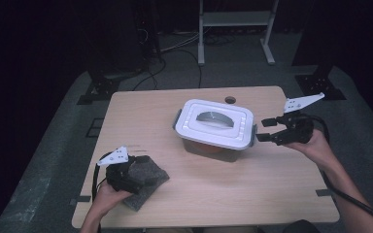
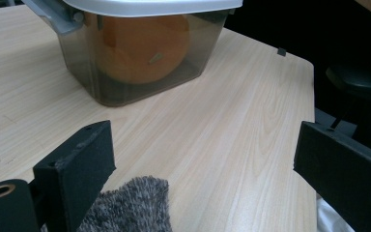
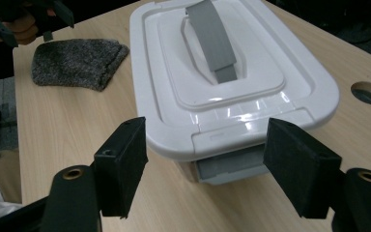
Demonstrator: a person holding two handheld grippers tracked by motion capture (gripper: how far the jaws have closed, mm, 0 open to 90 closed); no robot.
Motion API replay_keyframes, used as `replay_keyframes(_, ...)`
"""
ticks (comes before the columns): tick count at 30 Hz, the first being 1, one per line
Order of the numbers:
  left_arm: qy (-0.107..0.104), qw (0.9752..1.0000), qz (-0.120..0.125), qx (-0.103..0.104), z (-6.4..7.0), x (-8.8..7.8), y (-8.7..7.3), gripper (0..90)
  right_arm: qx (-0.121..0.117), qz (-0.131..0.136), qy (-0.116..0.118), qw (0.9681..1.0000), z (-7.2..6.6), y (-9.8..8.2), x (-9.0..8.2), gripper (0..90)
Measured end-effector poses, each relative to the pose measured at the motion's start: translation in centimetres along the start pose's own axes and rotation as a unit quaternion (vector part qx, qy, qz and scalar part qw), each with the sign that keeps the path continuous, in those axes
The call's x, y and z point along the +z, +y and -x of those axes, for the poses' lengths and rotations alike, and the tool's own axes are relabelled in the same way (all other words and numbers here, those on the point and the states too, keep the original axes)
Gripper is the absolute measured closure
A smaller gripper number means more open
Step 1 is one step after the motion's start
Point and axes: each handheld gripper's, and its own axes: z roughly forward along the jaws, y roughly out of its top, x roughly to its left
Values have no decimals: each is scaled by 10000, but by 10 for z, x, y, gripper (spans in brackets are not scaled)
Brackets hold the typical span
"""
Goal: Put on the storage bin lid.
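The box (image 1: 216, 126) sits in the middle of the table (image 1: 141, 116). The right gripper (image 3: 205, 164) is wide open at its end latch (image 3: 229, 164). The left gripper (image 2: 203, 159) is open above the cloth (image 2: 125, 208). A hard push could slide the box away.

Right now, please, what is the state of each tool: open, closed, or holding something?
Left tool: open, holding nothing; the grey cloth lies under it.
Right tool: open, empty, facing the latch end of the white-lidded box.

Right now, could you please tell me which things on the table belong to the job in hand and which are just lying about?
In the job:
- lidded box
- its grey end latch
- right tongs, open

Lying about:
- grey cloth, by the left tongs
- table's cable hole
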Motion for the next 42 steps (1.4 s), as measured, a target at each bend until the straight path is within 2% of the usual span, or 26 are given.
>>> replay_keyframes(9,22,10000,-16,-30,0,0,-1,65,156,32,23,9999,-2,-26,-2,303)
replay_keyframes(19,22,10000,-26,-3,0,2,0,65,433,58,-57,9990,2,-56,-9,302)
replay_keyframes(25,23,10000,-27,-11,0,1,-1,65,527,27,-92,9986,3,-68,-10,302)
replay_keyframes(32,38,10000,-22,-13,0,0,-1,65,640,130,-91,9978,3,-82,-11,301)
replay_keyframes(42,36,10000,-38,-11,0,1,-1,65,802,71,-94,9967,3,-100,-12,297)
